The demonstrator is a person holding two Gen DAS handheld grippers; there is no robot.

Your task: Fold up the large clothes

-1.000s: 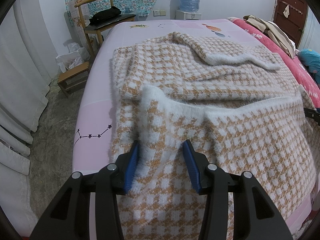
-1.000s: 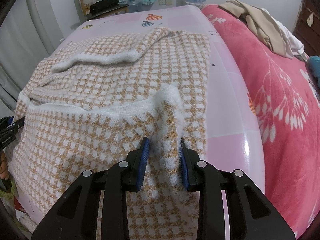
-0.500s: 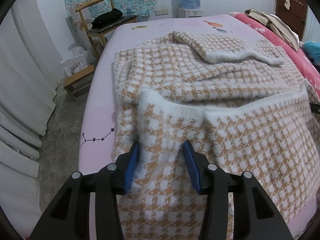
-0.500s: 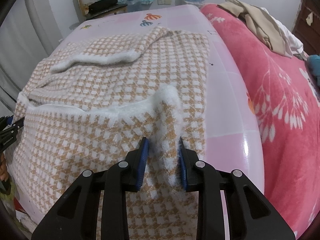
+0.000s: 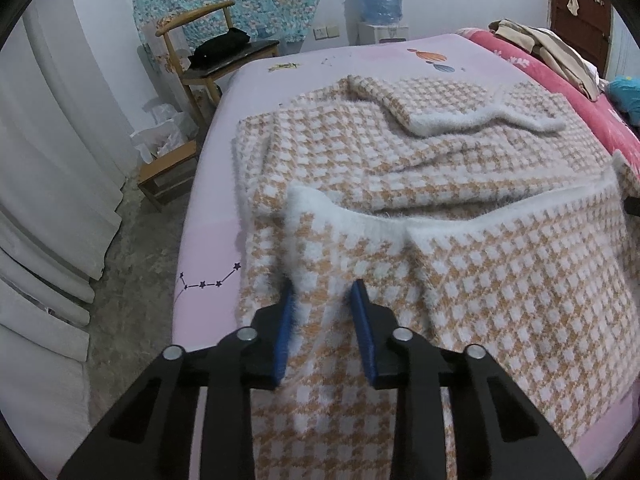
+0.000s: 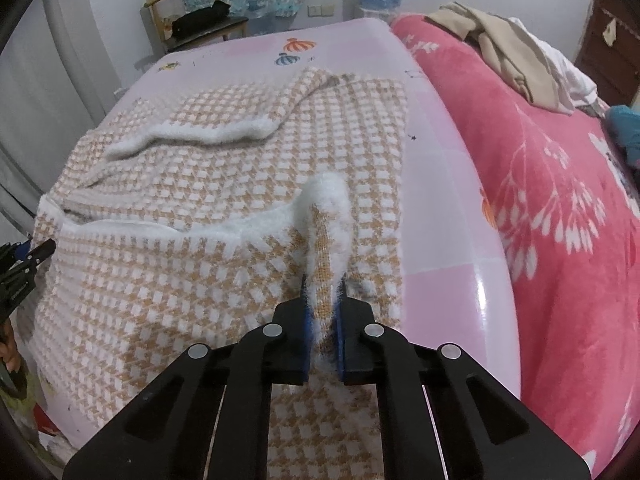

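A fuzzy orange-and-white checked garment (image 5: 440,152) with white trim lies spread on the pink bed (image 5: 212,248), its near hem folded back over the body. My left gripper (image 5: 322,294) sits at the fold's left corner, jaws closing, with a raised ridge of cloth filling the gap and touching both blue pads. In the right wrist view the same garment (image 6: 200,184) shows. My right gripper (image 6: 322,300) is shut on the fold's right corner, pinching the cloth into a thin upright ridge. The left gripper's tip (image 6: 28,264) shows at that view's left edge.
A red floral blanket (image 6: 560,200) with a heap of beige clothes (image 6: 512,48) lies right of the pink sheet. Left of the bed stand a wooden chair with a black bag (image 5: 224,52), a low stool (image 5: 168,172) and white curtains (image 5: 48,160).
Both pairs of jaws have narrowed. The right pair has closed onto the folded corner and squeezed it into a ridge. The left pair has drawn in against the cloth. Neither hand has shifted noticeably.
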